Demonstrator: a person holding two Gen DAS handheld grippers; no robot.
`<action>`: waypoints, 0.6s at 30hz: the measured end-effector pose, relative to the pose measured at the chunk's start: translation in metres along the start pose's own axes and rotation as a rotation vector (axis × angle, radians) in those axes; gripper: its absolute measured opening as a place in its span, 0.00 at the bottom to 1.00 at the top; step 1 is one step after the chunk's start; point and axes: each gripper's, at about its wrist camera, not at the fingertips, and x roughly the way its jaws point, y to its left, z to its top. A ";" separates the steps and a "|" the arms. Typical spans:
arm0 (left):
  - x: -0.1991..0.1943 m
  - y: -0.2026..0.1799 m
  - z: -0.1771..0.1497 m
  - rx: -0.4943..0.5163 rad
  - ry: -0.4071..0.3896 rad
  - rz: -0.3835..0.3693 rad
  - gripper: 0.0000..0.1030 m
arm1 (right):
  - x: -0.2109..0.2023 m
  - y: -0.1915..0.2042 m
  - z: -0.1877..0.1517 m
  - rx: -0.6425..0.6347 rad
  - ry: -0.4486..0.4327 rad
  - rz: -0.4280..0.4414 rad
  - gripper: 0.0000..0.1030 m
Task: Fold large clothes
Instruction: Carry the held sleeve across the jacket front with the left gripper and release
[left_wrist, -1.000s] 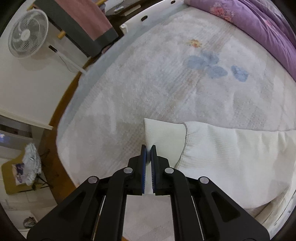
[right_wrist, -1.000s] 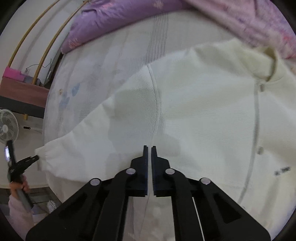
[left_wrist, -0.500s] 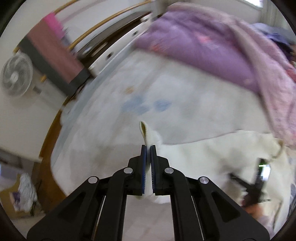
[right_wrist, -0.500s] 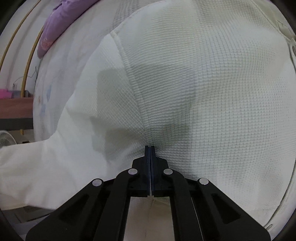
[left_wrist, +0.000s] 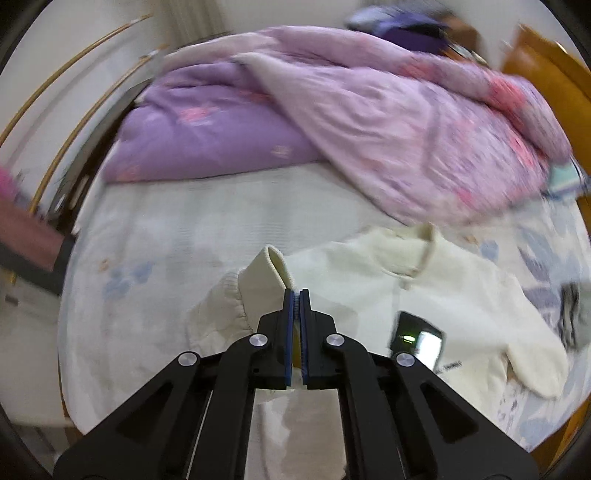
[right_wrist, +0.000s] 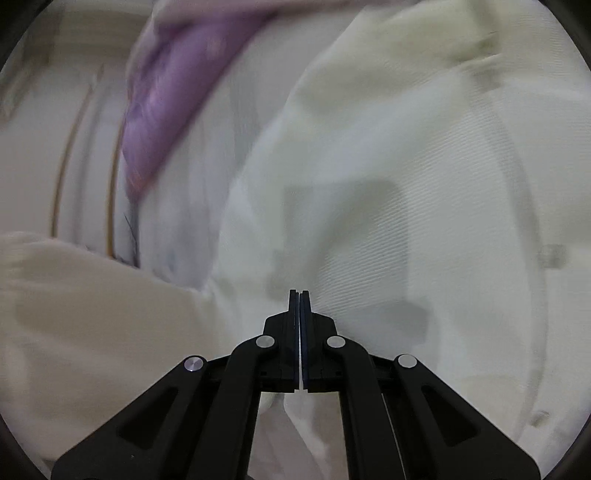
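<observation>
A cream waffle-knit sweater (left_wrist: 454, 295) lies spread on the white bed sheet (left_wrist: 184, 236). My left gripper (left_wrist: 296, 295) is shut on the ribbed cuff (left_wrist: 267, 275) of its left sleeve and holds the cuff up over the sweater's body. In the right wrist view the sweater (right_wrist: 424, 184) fills most of the blurred frame. My right gripper (right_wrist: 299, 295) is shut, with a fold of the sweater's fabric pinched between its jaws. The raised sleeve (right_wrist: 85, 317) hangs at the lower left of that view.
A purple quilt (left_wrist: 369, 118) is heaped along the far side of the bed, also seen blurred in the right wrist view (right_wrist: 166, 96). A wooden headboard (left_wrist: 546, 74) stands at the far right. The other gripper's device (left_wrist: 417, 338) shows over the sweater.
My left gripper has lifted the sleeve cuff off the sheet and swung it to the right, over the sweater's body. My right gripper came down onto the sweater near the shoulder seam and has since shifted.
</observation>
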 end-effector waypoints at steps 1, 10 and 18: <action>0.004 -0.016 -0.002 0.017 0.005 -0.017 0.03 | -0.021 -0.011 0.000 0.014 -0.038 -0.005 0.01; 0.103 -0.191 -0.029 0.208 0.130 -0.125 0.00 | -0.213 -0.149 -0.039 0.186 -0.316 -0.213 0.01; 0.147 -0.286 -0.057 0.283 0.215 -0.237 0.01 | -0.274 -0.214 -0.088 0.285 -0.338 -0.371 0.05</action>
